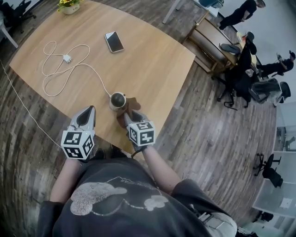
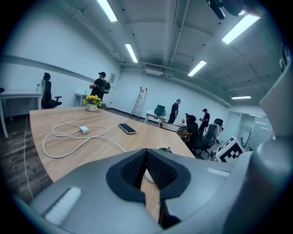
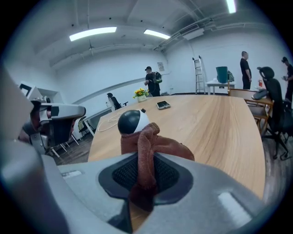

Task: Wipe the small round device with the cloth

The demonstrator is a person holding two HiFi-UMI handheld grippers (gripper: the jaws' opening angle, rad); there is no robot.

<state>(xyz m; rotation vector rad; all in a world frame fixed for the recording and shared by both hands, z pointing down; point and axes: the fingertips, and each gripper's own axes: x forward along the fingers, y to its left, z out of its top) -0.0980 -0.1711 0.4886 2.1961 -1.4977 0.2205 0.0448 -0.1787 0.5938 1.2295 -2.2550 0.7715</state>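
Observation:
The small round device (image 1: 118, 99), a dark ball with a white side, stands on the wooden table (image 1: 152, 60) near its front edge. In the right gripper view the device (image 3: 132, 121) is just beyond the jaws. My right gripper (image 3: 145, 171) is shut on a brown cloth (image 3: 149, 144), whose bunched end rests against the device's base. The cloth (image 1: 128, 112) shows between device and right gripper (image 1: 132, 118) in the head view. My left gripper (image 1: 89, 111) hangs left of the device, jaws shut and empty. From the left gripper (image 2: 146, 155), the device (image 2: 164, 149) peeks over the jaws.
A white cable with a charger block (image 1: 67, 59) loops across the table's left part. A phone (image 1: 114, 41) lies further back, a flower pot (image 1: 69, 5) at the far edge. Desks, office chairs and people (image 1: 240, 55) fill the room's right side.

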